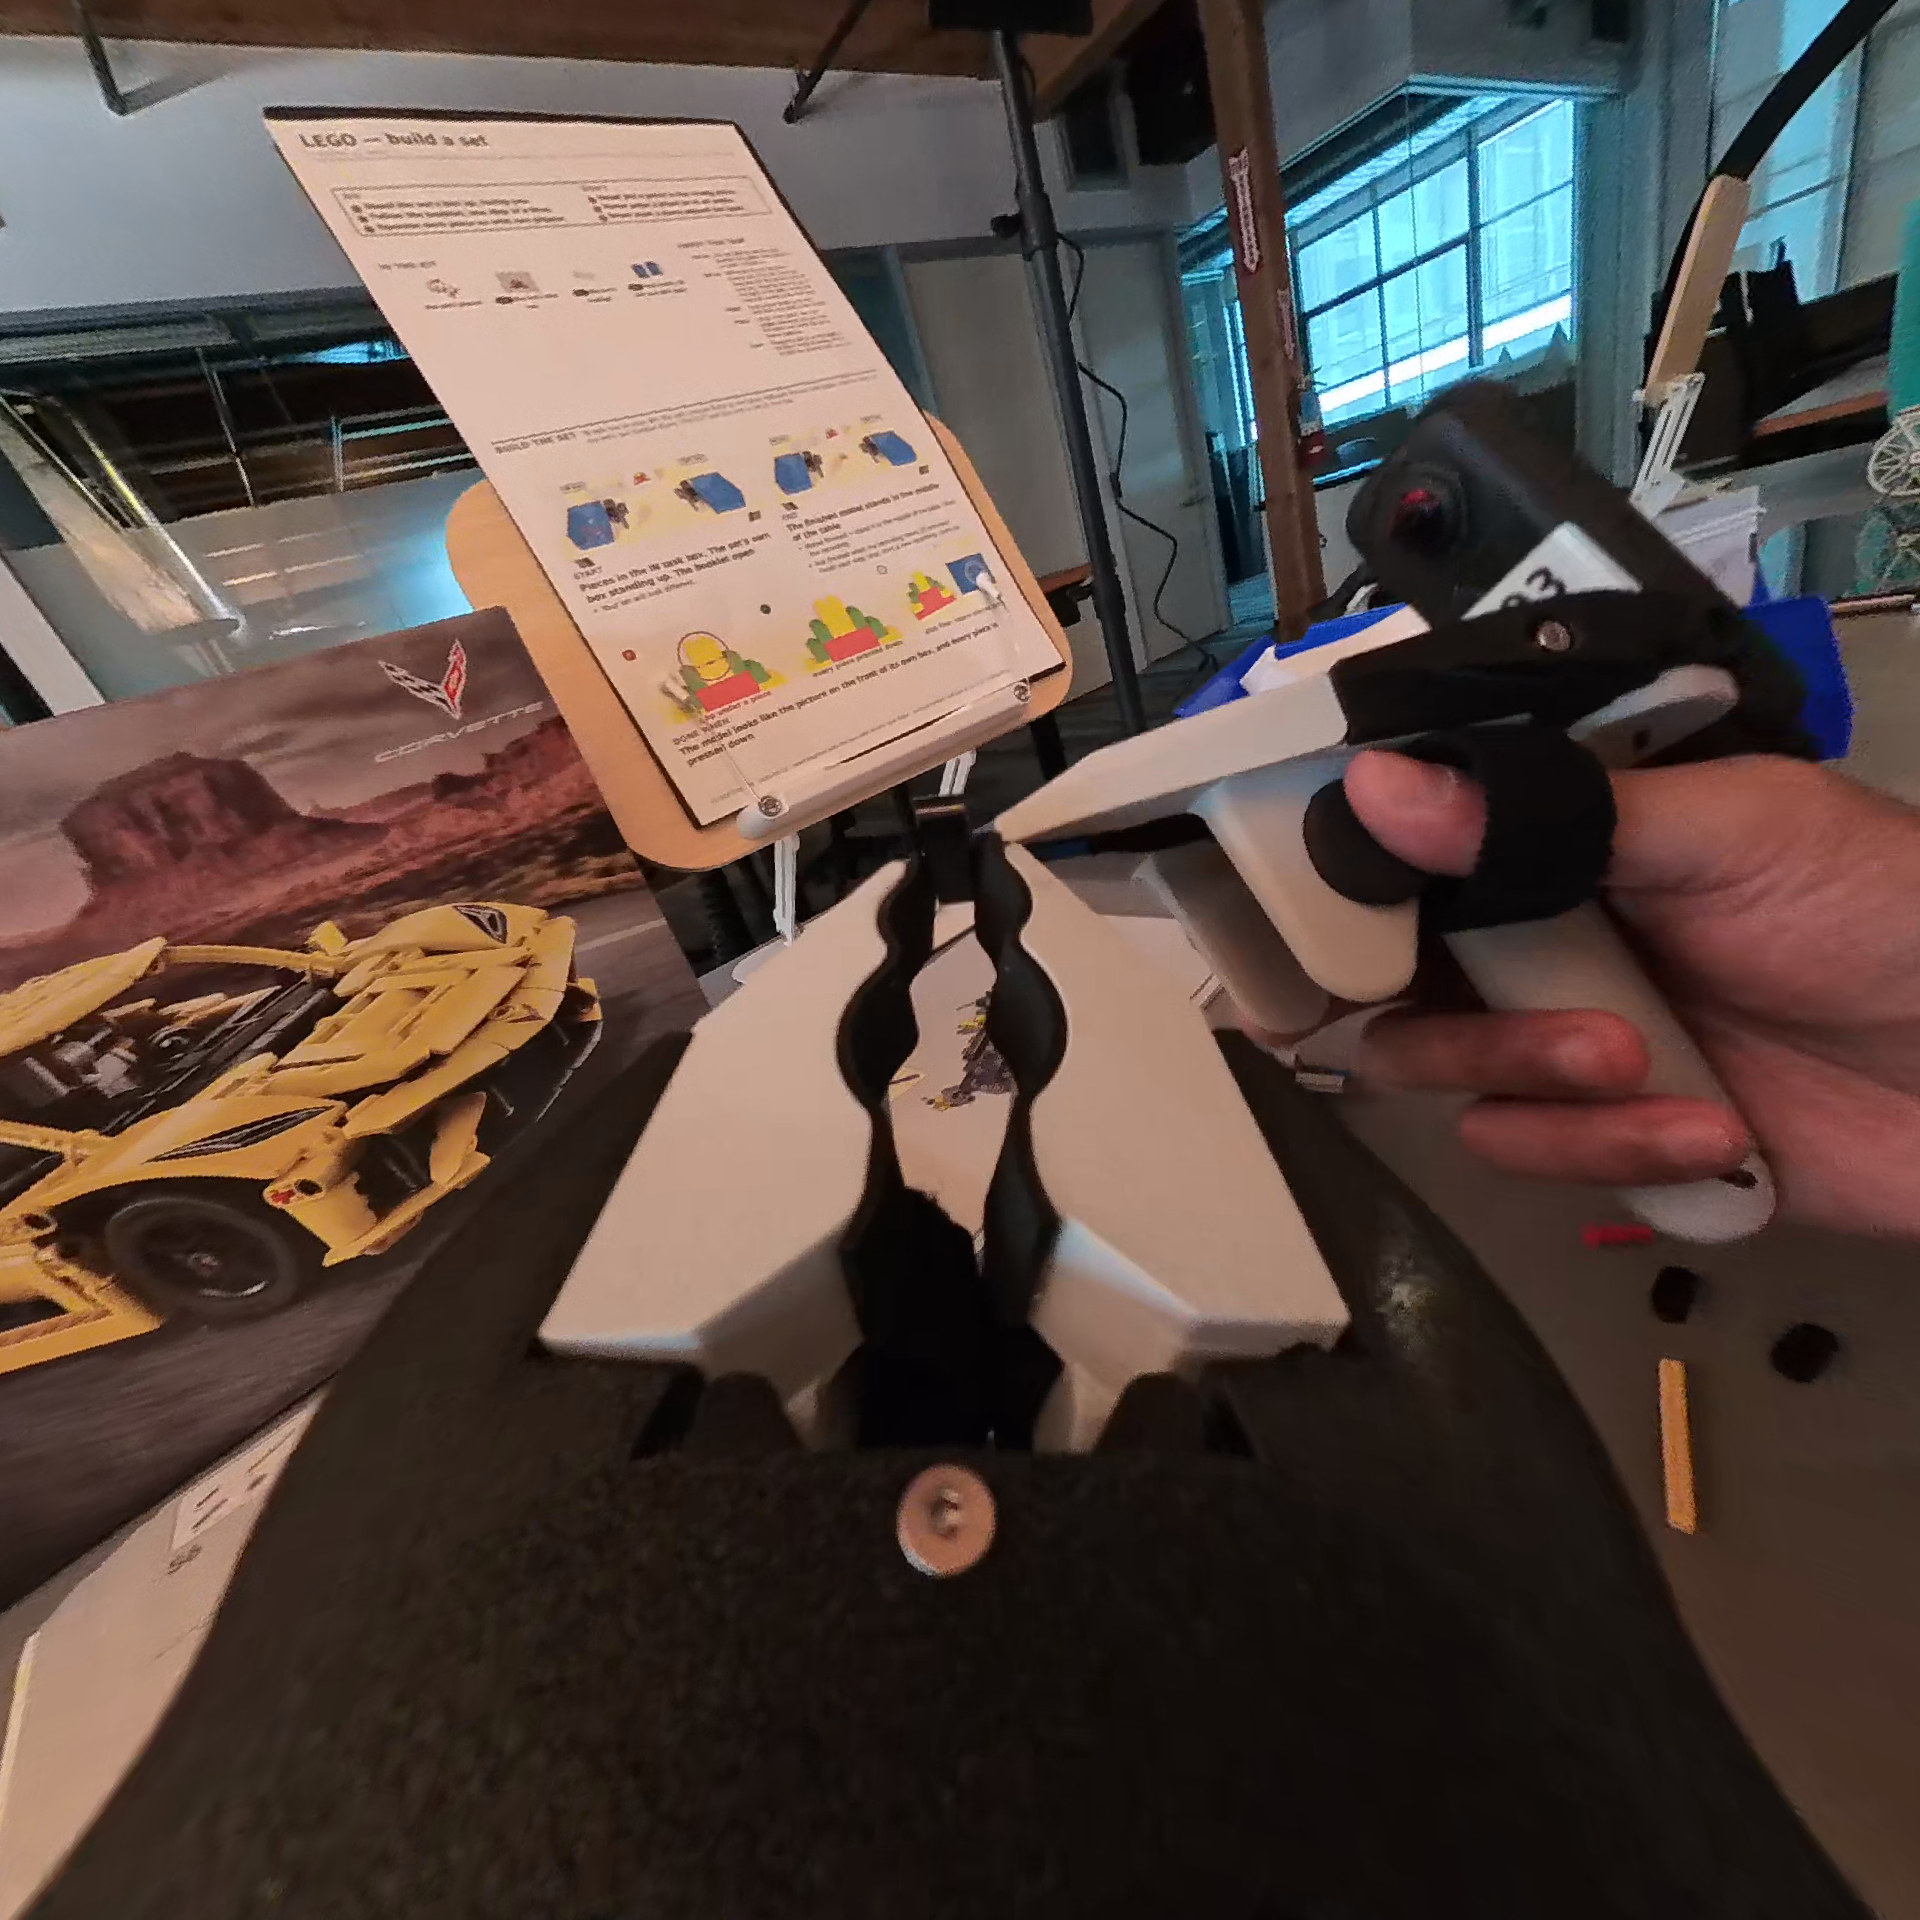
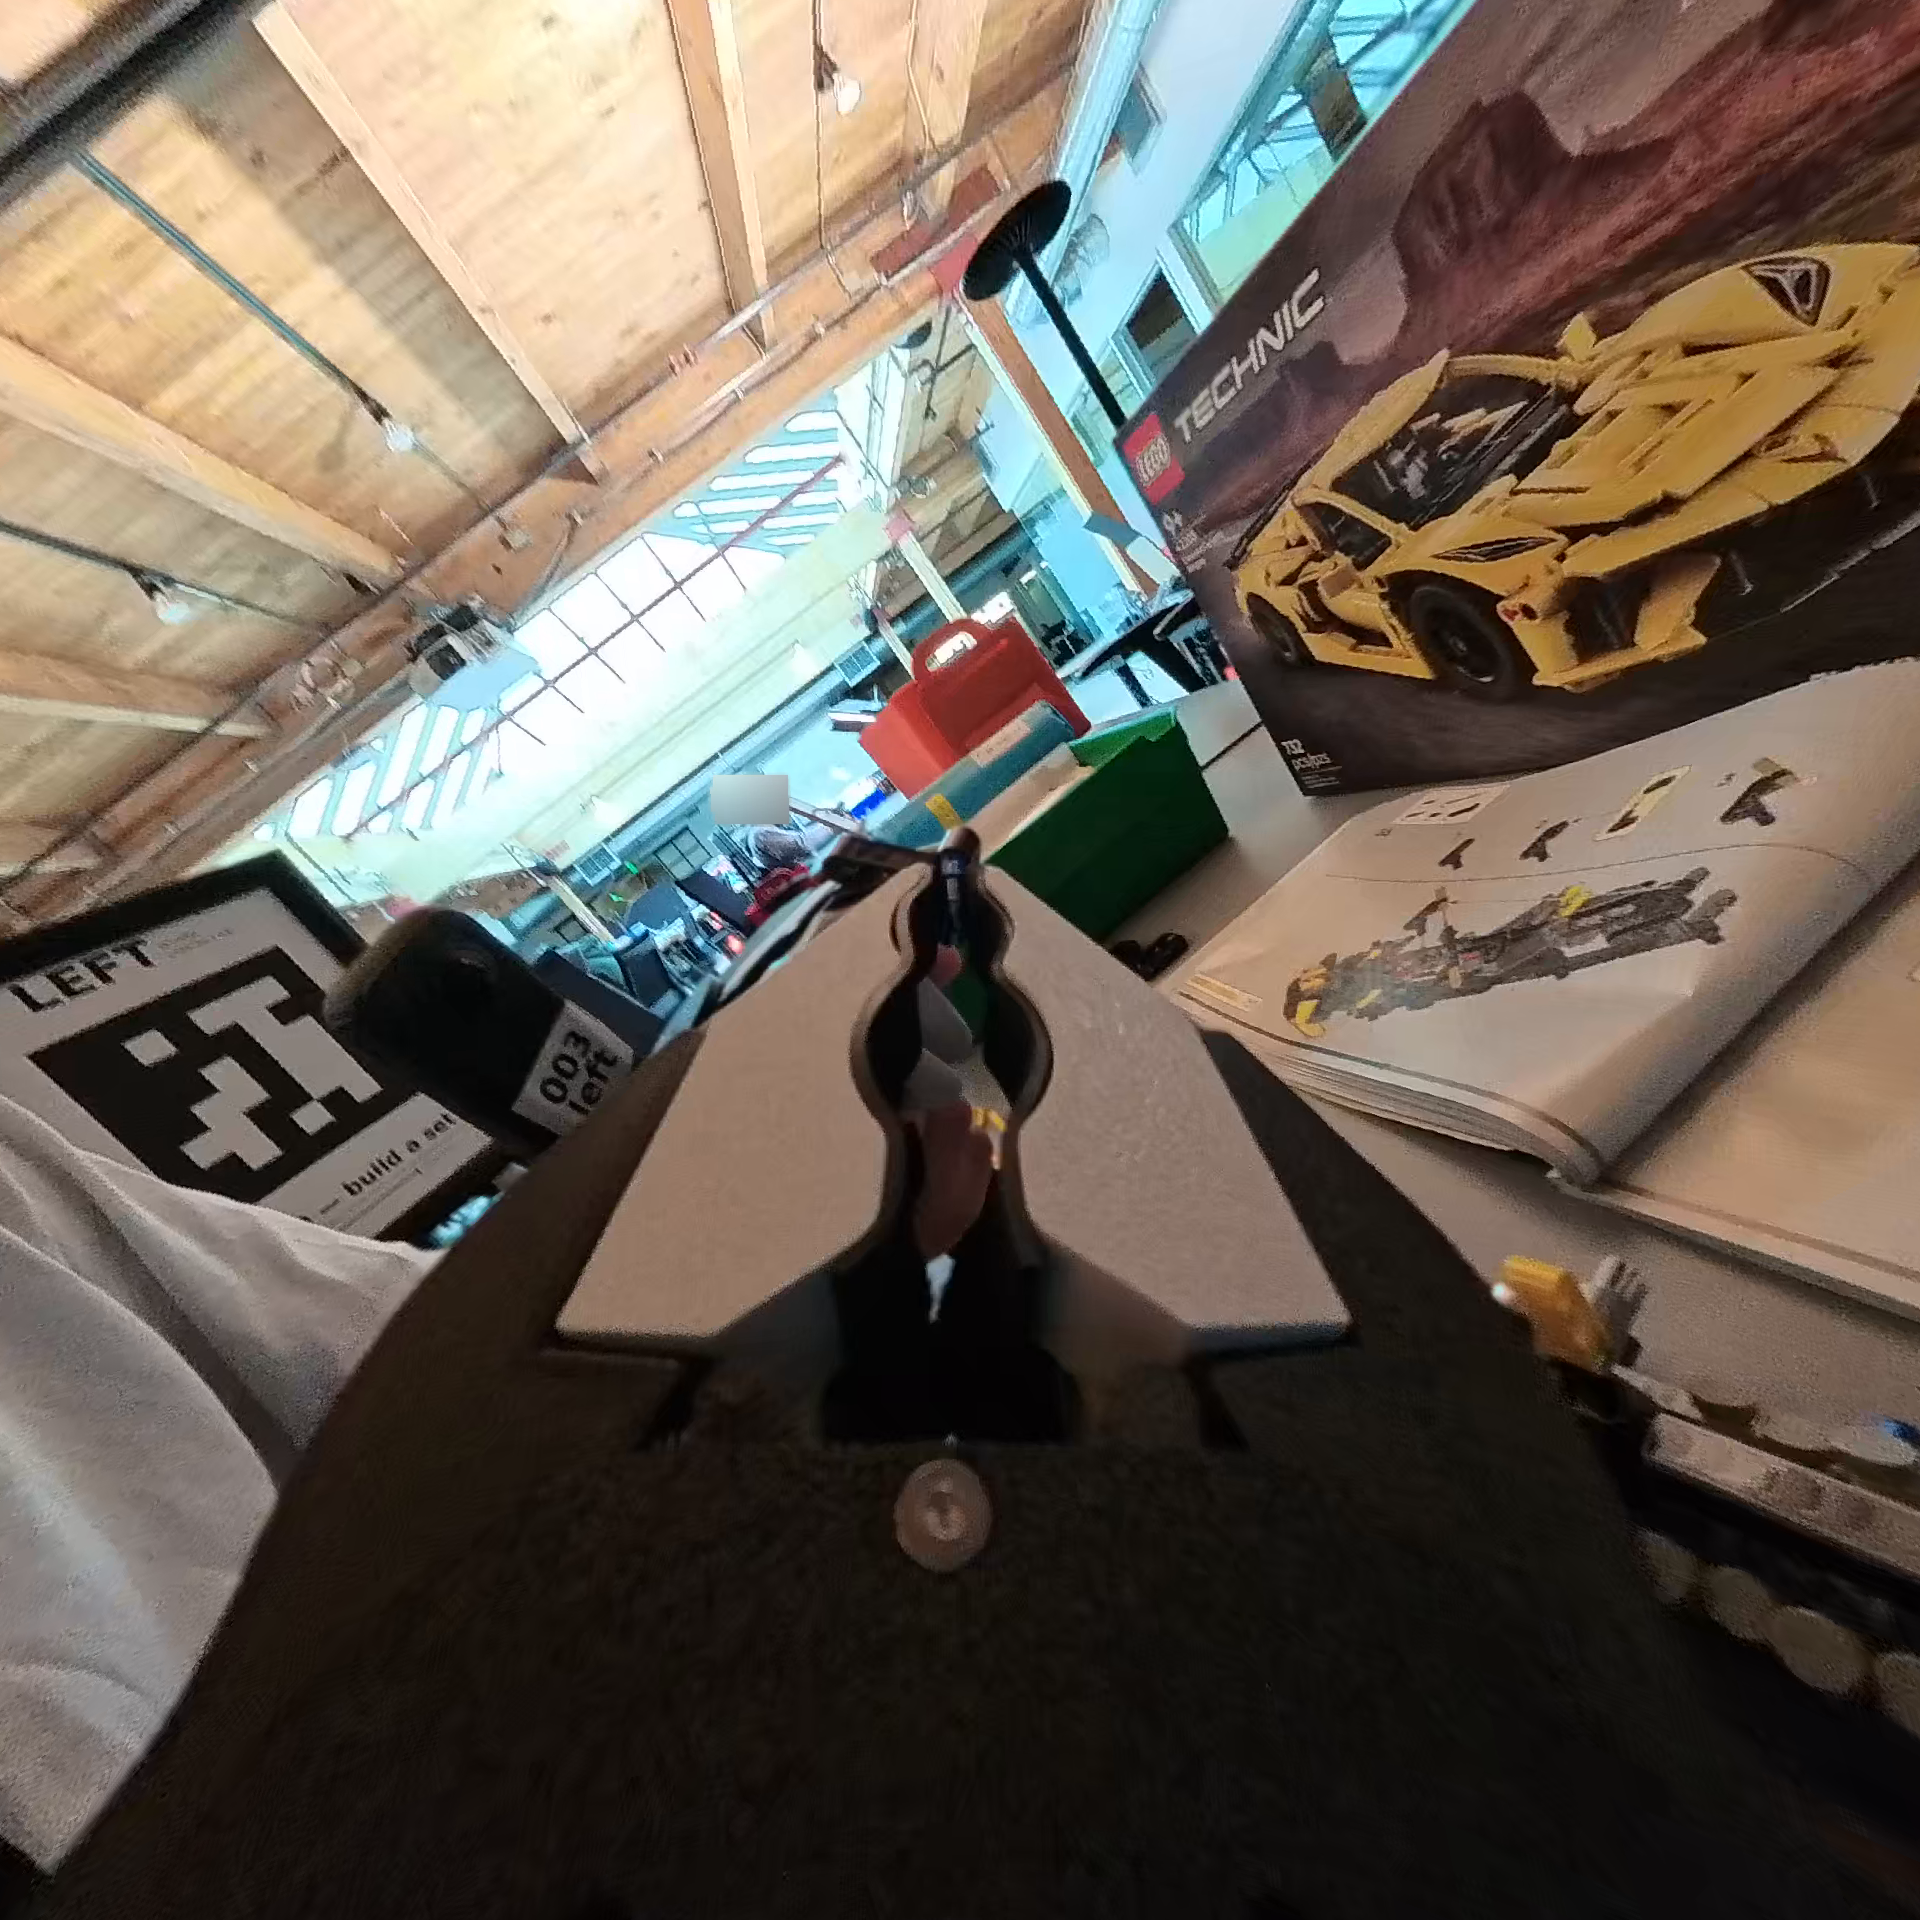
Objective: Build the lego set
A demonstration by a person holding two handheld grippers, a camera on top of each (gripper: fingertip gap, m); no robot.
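Left claw (image 1: pixel 948 831): its two fingers are drawn together at the tips, pinching a small black piece (image 1: pixel 943 823); a narrow wavy gap remains behind the tips. Right claw (image 2: pixel 956 883): likewise closed at the tips on a small dark piece (image 2: pixel 952 878), too small to identify further. In the left wrist view the right claw's white fingertip (image 1: pixel 1049 805) meets the black piece from the right, and a hand (image 1: pixel 1704 977) grips that tool's handle. Landmark: the set box (image 1: pixel 281 977), printed with a yellow car, stands upright on the desk (image 1: pixel 1538 1455). To the right of the box, behind the left claw, a printed instruction sheet (image 1: pixel 665 436) leans on a wooden stand (image 1: pixel 540 665). In front of the box, as the right wrist view shows, the instruction booklet (image 2: pixel 1558 956) lies open on the desk. Left of the box in that view sits a green bin (image 2: pixel 1122 821). Well to the right of the box, on the desk below the hand, lie loose parts: a yellow rod (image 1: pixel 1676 1444), two small black pieces (image 1: pixel 1803 1351) and a small red piece (image 1: pixel 1616 1234). A partly built yellow-and-grey assembly (image 2: pixel 1558 1314) rests near the booklet's front edge.
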